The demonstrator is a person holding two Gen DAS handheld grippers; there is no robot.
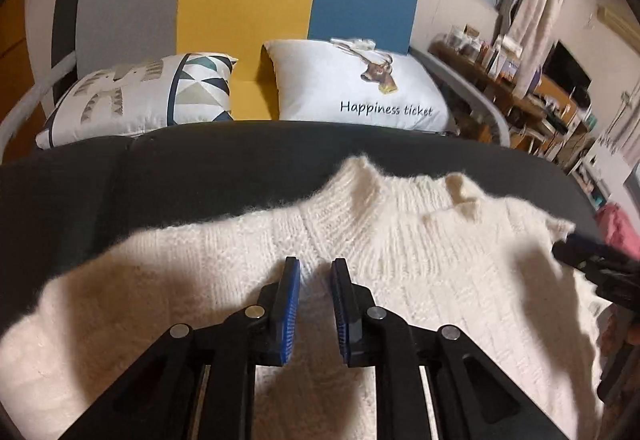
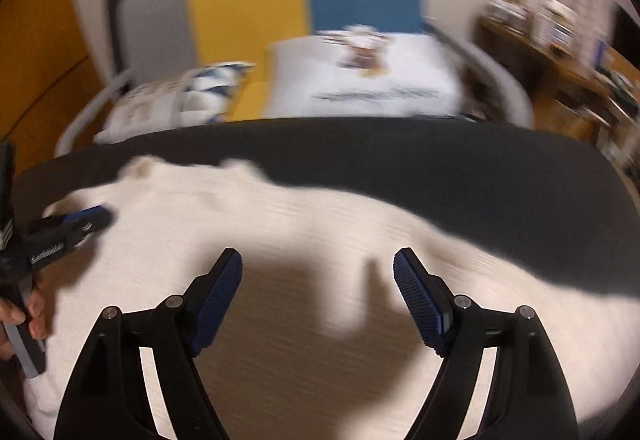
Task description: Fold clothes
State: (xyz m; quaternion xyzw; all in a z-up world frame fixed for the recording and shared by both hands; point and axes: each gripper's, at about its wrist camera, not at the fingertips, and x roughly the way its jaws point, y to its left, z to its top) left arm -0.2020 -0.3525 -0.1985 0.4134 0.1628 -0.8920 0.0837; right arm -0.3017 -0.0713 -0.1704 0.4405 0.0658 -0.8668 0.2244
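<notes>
A cream knitted sweater point(image 1: 400, 240) lies spread on a dark grey surface point(image 1: 200, 168), collar toward the far side. My left gripper point(image 1: 316, 268) hovers low over the sweater below the collar, its blue pads a narrow gap apart with nothing clearly between them. My right gripper point(image 2: 318, 264) is wide open above the sweater point(image 2: 280, 224); this view is motion-blurred. The right gripper also shows at the right edge of the left wrist view point(image 1: 592, 260), and the left gripper shows at the left of the right wrist view point(image 2: 80, 220).
Two cushions, a patterned one point(image 1: 140, 96) and a white one with a deer print point(image 1: 360, 88), lean behind the surface against a grey, yellow and blue backrest point(image 1: 248, 0). A cluttered wooden shelf point(image 1: 520, 88) stands at the right. A pink item point(image 1: 618, 228) lies at the right edge.
</notes>
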